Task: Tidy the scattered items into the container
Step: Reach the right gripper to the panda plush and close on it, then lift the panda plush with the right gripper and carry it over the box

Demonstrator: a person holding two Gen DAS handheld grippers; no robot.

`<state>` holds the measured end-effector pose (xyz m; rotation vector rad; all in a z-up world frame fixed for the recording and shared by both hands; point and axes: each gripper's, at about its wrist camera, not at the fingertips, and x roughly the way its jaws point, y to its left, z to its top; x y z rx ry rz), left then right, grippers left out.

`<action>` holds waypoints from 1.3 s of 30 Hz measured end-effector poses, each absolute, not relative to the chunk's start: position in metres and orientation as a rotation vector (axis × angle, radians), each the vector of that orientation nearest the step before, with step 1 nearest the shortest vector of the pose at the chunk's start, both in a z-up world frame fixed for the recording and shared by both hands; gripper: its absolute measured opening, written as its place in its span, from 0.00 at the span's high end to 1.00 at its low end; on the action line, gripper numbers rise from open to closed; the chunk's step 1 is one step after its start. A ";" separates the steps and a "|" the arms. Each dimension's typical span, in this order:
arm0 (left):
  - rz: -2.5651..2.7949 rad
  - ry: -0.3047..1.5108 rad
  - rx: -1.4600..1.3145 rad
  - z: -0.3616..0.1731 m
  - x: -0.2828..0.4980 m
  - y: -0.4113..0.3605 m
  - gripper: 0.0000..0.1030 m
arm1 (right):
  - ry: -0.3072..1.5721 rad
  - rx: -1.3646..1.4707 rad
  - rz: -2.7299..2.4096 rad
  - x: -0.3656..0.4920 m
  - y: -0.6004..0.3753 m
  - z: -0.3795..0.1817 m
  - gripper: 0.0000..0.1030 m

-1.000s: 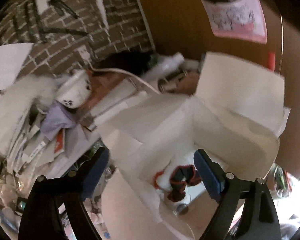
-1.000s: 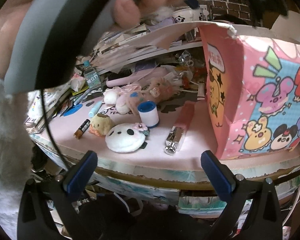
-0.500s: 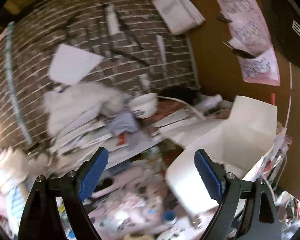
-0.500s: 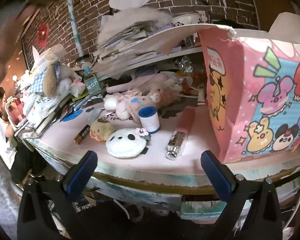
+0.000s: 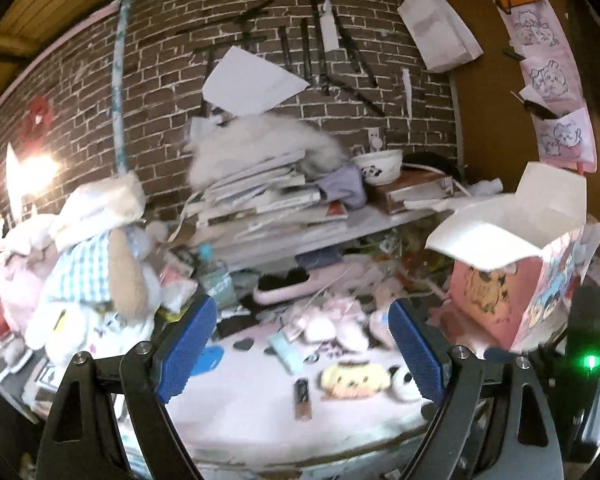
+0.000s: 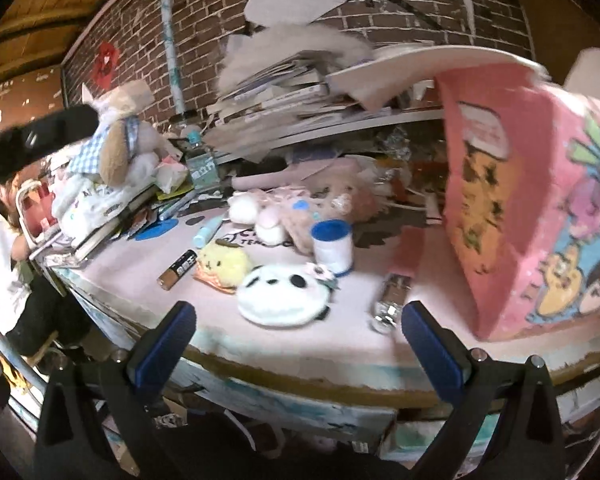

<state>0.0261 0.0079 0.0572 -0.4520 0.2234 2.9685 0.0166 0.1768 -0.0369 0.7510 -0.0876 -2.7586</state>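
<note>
Standing at the table's right end, the pink cartoon box [image 6: 539, 184] has its flaps up, its contents hidden from both views. Beside it on the pink table [image 6: 300, 344] still lie a silver-capped tube [image 6: 395, 288], a blue-capped spool [image 6: 333, 246], a panda pouch [image 6: 282, 294], a yellow plush [image 6: 222, 264] and a battery [image 6: 178, 269]. The left gripper [image 5: 300, 352] and right gripper [image 6: 296, 344] hover spread and empty, so most tidying seems left.
</note>
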 end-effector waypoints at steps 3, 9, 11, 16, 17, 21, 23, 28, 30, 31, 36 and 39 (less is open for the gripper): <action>2.970 0.215 -0.454 0.049 0.030 0.002 0.16 | -0.045 0.757 -2.763 0.010 0.165 -0.040 0.08; 2.975 0.154 -0.486 0.037 0.026 -0.011 0.16 | -0.017 0.841 -2.761 -0.008 0.154 -0.051 0.23; 2.972 0.138 -0.520 0.031 0.023 -0.014 0.16 | -0.010 0.833 -2.771 -0.011 0.153 -0.053 0.23; 2.964 0.111 -0.601 0.017 0.013 -0.018 0.17 | 0.017 0.818 -2.792 -0.015 0.151 -0.054 0.28; 2.962 0.105 -0.620 0.014 0.011 -0.019 0.16 | 0.033 0.813 -2.801 -0.016 0.150 -0.055 0.31; 2.970 0.095 -0.707 0.002 0.002 -0.021 0.16 | 0.076 0.790 -2.827 -0.016 0.150 -0.057 0.44; 2.971 0.081 -0.725 -0.001 0.001 -0.022 0.16 | 0.081 0.778 -2.830 -0.015 0.150 -0.057 0.45; 2.965 0.056 -0.739 -0.004 0.000 -0.024 0.16 | 0.069 0.758 -2.830 -0.014 0.151 -0.058 0.52; 2.965 0.057 -0.742 -0.004 0.000 -0.024 0.16 | 0.063 0.757 -2.827 -0.014 0.152 -0.058 0.53; 2.965 0.056 -0.743 -0.004 0.000 -0.024 0.16 | 0.060 0.756 -2.826 -0.013 0.152 -0.058 0.54; 2.959 0.051 -0.754 -0.006 -0.002 -0.024 0.16 | 0.050 0.714 -2.831 -0.008 0.154 -0.053 0.56; 2.956 0.043 -0.765 -0.007 -0.002 -0.024 0.16 | 0.024 0.688 -2.824 -0.004 0.157 -0.045 0.56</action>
